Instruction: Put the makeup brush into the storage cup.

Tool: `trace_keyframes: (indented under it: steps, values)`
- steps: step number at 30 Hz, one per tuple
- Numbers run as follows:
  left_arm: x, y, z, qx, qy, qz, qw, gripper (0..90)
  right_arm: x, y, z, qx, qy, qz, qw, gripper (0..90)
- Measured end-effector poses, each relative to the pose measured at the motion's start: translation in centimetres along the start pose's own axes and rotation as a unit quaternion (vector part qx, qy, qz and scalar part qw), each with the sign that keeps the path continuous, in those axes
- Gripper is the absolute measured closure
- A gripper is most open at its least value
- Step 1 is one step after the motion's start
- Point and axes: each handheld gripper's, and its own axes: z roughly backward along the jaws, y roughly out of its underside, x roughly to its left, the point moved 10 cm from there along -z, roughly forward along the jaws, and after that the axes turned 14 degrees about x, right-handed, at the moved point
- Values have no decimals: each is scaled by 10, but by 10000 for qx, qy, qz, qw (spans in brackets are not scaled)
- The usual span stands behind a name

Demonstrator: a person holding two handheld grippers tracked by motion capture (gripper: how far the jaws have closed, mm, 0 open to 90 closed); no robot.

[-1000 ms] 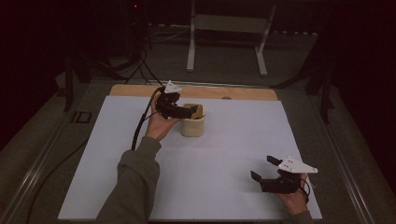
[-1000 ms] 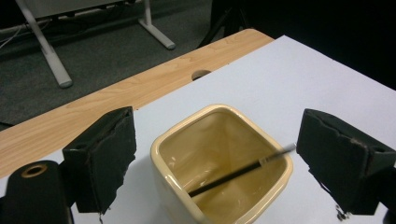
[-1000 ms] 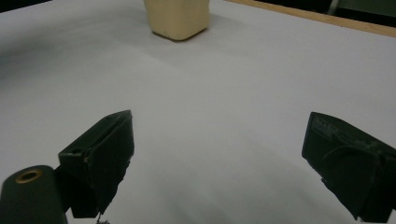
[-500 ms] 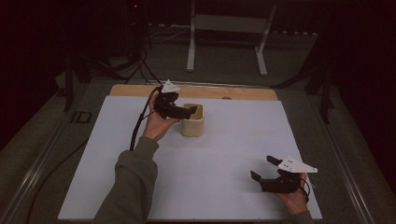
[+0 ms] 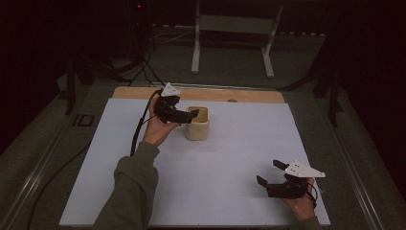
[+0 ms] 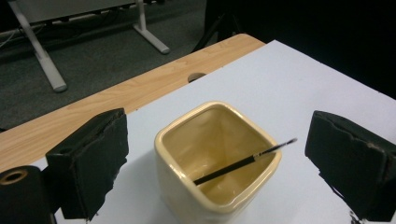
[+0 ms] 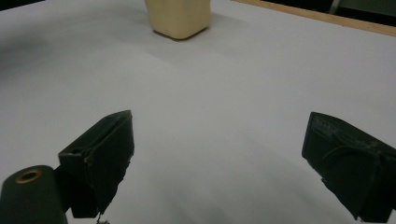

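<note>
A cream square cup stands upright on the white mat, toward the back. My left gripper hovers just over its left rim. In the left gripper view the cup sits below and between the two black jaws of my left gripper. These jaws have just been opening; they stand wide and touch nothing. A thin black stick leans inside the cup, its tip over the rim. My right gripper rests near the mat's front right, open and empty. From the right gripper the cup is far off.
The white mat covers most of the table. A strip of wooden tabletop with a small hole runs behind it. The left gripper's cable trails toward the left edge. A metal stand is on the floor beyond.
</note>
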Motion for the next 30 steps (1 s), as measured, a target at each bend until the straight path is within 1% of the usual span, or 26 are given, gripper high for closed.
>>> trace_keyframes:
  steps: [3, 7, 11, 13, 17, 24, 30]
  values:
    - [3, 2, 4, 25, -70, -8, 10000, 74, 0, 0, 0, -4, 0, -1, 10000, 90]
    - [5, 3, 13, -33, -93, -6, 10000, 74, 0, 0, 0, -3, 1, -4, 10000, 90]
    - [5, 5, 20, -41, -146, -56, 9999, 74, 1, 0, 0, -2, 2, 9, 10000, 90]
    - [4, 8, 23, -16, -202, -119, 9997, 74, 1, 0, 0, 2, 4, 7, 10000, 90]
    - [3, 11, 30, -68, -216, -178, 9996, 74, 0, 0, 0, -1, 6, 2, 10000, 90]
    - [5, 20, 36, -136, -240, -95, 9996, 74, 1, 0, -1, 4, 4, 9, 10000, 90]
    - [6, 31, 42, -155, -276, -68, 9995, 74, 1, 0, -1, 10, -4, 14, 10000, 90]
